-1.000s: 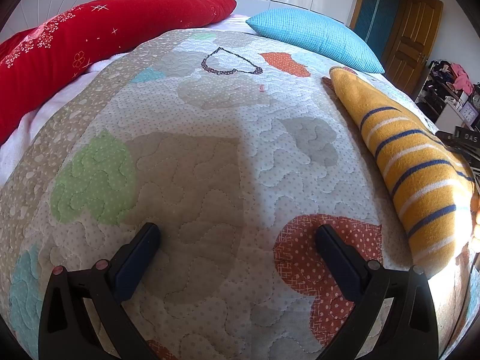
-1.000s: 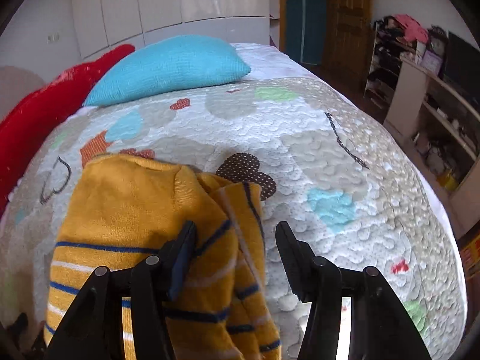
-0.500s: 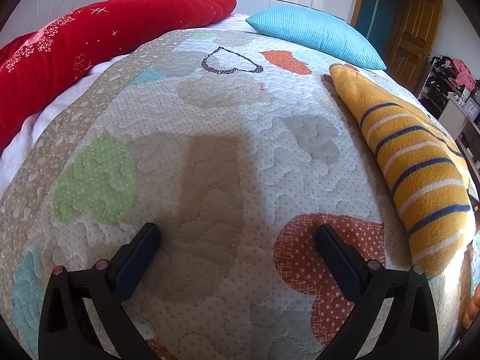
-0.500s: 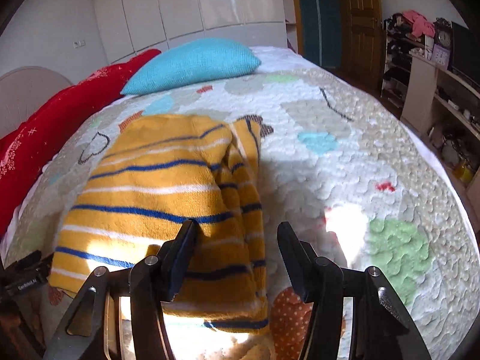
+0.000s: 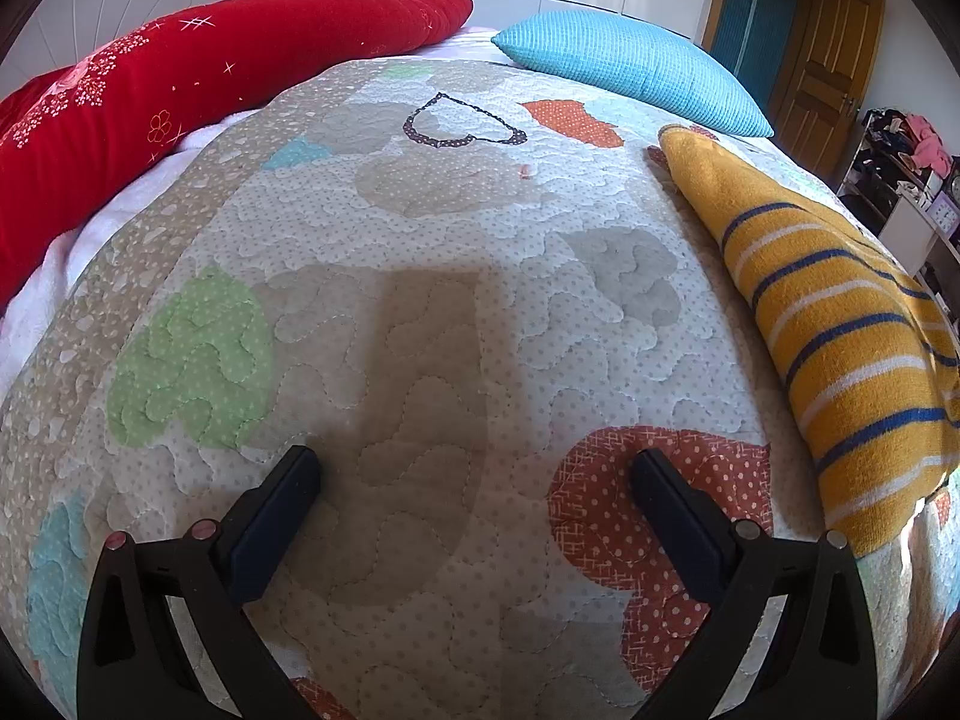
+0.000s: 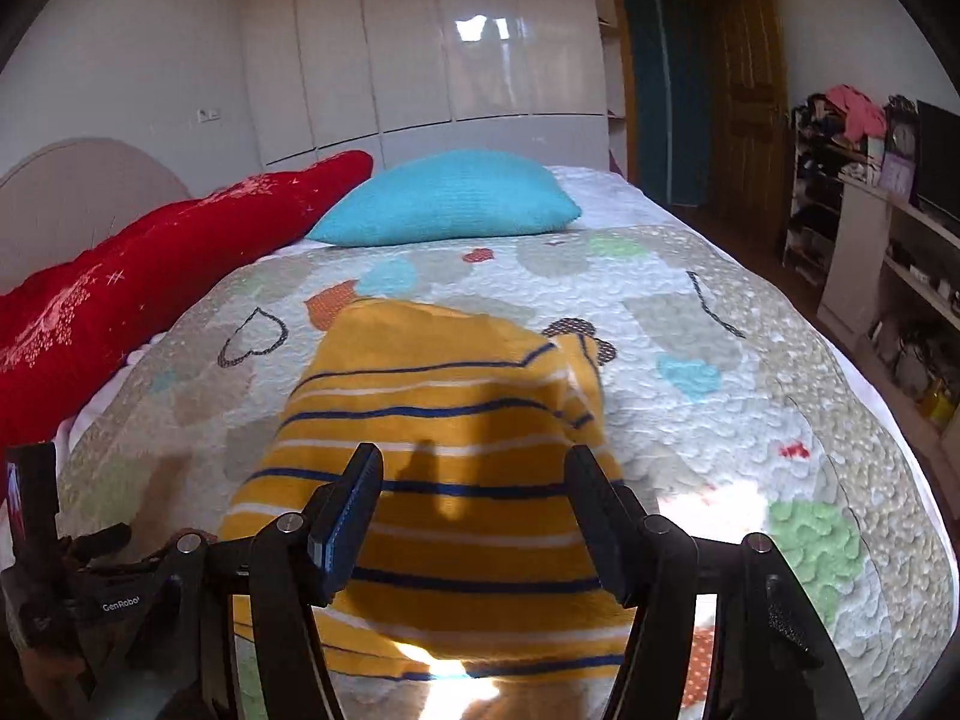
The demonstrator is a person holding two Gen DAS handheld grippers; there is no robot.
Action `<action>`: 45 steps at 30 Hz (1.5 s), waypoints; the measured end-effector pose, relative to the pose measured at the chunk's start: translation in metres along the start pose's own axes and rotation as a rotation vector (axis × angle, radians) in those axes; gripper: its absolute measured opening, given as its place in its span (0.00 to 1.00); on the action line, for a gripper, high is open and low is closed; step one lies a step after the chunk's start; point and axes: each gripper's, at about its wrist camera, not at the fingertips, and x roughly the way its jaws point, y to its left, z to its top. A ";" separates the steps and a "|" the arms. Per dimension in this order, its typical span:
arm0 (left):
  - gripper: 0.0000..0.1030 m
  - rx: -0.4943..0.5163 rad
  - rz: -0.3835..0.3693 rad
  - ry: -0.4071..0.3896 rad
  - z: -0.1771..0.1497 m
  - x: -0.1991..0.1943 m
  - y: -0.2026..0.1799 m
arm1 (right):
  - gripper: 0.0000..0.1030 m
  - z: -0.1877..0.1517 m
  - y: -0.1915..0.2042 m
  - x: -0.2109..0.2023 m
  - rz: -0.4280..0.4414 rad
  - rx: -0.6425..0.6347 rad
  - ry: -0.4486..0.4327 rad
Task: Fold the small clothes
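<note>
Sweater (image 6: 456, 450) full-on only in right view – right gripper (image 6: 474, 468) released; left gripper (image 5: 474, 474) released over quilt (image 5: 420, 330).

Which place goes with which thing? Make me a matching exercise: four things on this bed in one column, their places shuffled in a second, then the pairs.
Things
1. sweater
2. blue pillow
3. red pillow
4. left gripper

Places
A. along the bed's left edge
B. beyond the sweater, at the far end of the bed
C. open over bare quilt, holding nothing
D. flat on the quilt, right in front of the open right gripper

Pairs: 1-D, 2-B, 3-A, 4-C
</note>
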 end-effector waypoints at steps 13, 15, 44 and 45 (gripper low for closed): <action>1.00 -0.006 -0.008 -0.003 0.000 -0.001 0.001 | 0.69 -0.042 0.015 0.022 0.007 -0.092 0.127; 1.00 -0.005 -0.006 -0.002 0.000 -0.001 0.001 | 0.69 -0.050 0.005 0.012 0.018 -0.085 0.134; 1.00 0.002 0.022 0.036 0.005 0.007 -0.001 | 1.00 -0.086 -0.057 0.003 -0.103 0.057 0.258; 1.00 0.008 0.028 0.037 0.005 0.007 -0.003 | 1.00 -0.086 -0.057 0.004 -0.101 0.052 0.256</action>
